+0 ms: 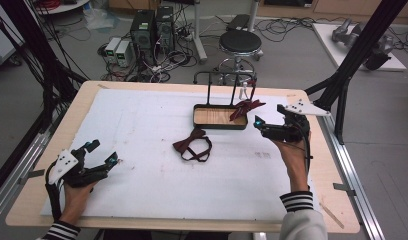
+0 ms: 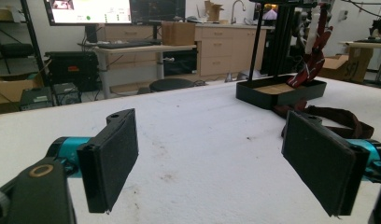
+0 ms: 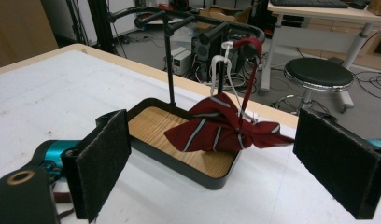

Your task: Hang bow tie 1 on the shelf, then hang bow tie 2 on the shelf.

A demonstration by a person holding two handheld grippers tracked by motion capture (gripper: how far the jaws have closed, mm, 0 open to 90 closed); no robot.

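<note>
At the lower left of the high view the left tongs [image 1: 103,161] are held released over the white surface [image 1: 142,190]; the right tongs [image 1: 264,125], also released, hover right of centre beside the black wood-floored tray stand [image 1: 198,120]. One striped red bow tie [image 1: 246,107] is judged already hung on the stand. A dark maroon bow tie [image 1: 193,145] lies at centre frame, seemingly left to hang.

2 dark red fabric bow ties, 1 striped [image 3: 226,128] and 1 plain [image 1: 193,145]; 1 black metal stand with a wooden tray base [image 1: 208,116]; 2 black two-jaw grippers, left [image 1: 103,152] and right [image 1: 268,119]
</note>
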